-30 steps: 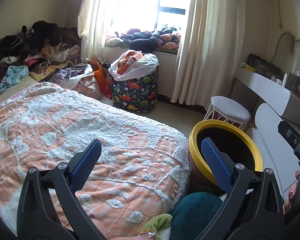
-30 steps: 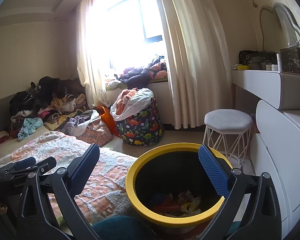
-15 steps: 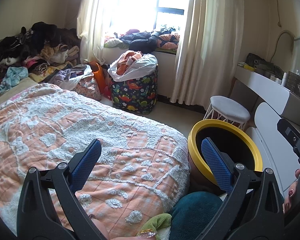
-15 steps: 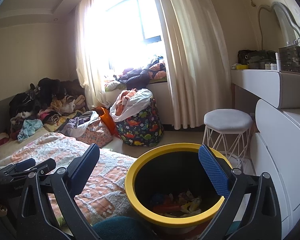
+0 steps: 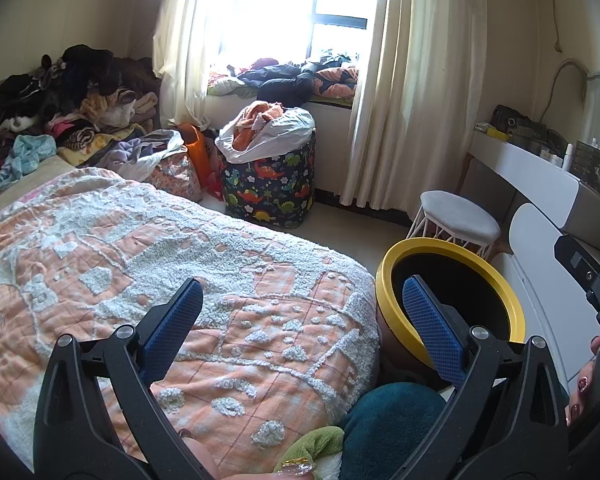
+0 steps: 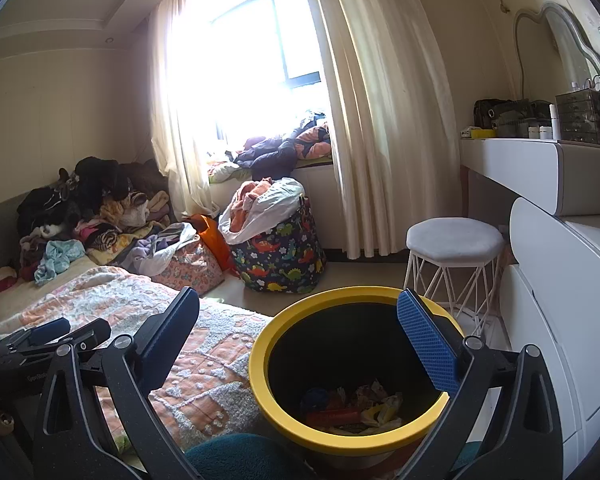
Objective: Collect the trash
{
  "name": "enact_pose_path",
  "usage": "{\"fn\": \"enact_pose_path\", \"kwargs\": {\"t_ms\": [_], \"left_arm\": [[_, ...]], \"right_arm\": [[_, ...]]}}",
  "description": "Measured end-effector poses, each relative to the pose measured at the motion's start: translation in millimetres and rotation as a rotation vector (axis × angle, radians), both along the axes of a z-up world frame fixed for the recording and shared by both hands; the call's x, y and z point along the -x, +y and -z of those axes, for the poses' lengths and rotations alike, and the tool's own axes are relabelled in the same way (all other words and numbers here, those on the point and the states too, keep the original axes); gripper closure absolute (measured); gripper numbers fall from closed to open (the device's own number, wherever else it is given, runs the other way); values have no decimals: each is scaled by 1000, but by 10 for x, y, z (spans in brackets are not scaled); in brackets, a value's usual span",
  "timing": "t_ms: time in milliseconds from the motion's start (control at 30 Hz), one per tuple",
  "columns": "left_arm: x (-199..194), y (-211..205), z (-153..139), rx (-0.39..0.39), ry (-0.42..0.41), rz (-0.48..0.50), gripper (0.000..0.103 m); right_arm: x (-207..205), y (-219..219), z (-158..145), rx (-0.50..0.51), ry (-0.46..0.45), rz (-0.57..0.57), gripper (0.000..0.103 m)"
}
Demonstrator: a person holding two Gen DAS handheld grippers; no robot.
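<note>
A yellow-rimmed black trash bin [image 6: 260, 344] stands on the floor beside the bed; wrappers and scraps [image 6: 352, 404] lie at its bottom. My right gripper [image 6: 298, 332] hangs open above the bin's mouth, nothing between its blue pads. In the left wrist view the same bin [image 5: 384, 268] sits at the right, beyond the bed's corner. My left gripper [image 5: 302, 316] is open and empty over the orange and white bedspread [image 5: 140, 248], its right finger in front of the bin's rim. The left gripper's body [image 6: 40, 340] shows at the left of the right wrist view.
A dinosaur-print hamper [image 5: 272, 184] full of clothes stands by the window. Piles of clothes [image 5: 60, 104] cover the bed's far end. A white stool [image 5: 456, 220] and a white dresser [image 6: 560, 280] stand right of the bin. A teal cushion [image 5: 388, 424] lies near me.
Both views have drifted very slightly; both grippers stay open and empty, and the bin has not moved.
</note>
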State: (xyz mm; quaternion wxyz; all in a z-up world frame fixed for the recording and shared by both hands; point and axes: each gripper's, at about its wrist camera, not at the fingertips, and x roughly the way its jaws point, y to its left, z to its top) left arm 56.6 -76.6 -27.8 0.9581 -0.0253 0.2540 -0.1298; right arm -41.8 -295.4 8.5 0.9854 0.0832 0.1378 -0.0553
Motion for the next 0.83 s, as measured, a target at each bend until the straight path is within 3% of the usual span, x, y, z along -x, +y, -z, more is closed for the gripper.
{"fn": "enact_pose_path", "kwargs": {"t_ms": [267, 367, 433, 567, 633, 700, 833], "left_arm": [[-12, 38, 44, -3, 14, -2, 11], [-44, 204, 64, -7, 43, -61, 11], [-73, 485, 72, 0, 61, -136, 11], [-86, 1462, 169, 27, 118, -377, 11], [-37, 2048, 273, -6, 153, -542, 11], [14, 2687, 448, -18, 244, -700, 11], [190, 3766, 876, -1, 428, -989, 11]], "right_arm": [[-10, 35, -22, -3, 7, -12, 6], [-80, 209, -129, 0, 15, -75, 6], [-203, 436, -226, 10, 37, -176, 6], [-572, 1274, -357, 22, 118, -489, 6], [-832, 1890, -260, 20, 259, -709, 6], [-1064, 2625, 3, 55, 455, -880, 6], [-1232, 3943, 747, 244, 647, -1019, 6]]}}
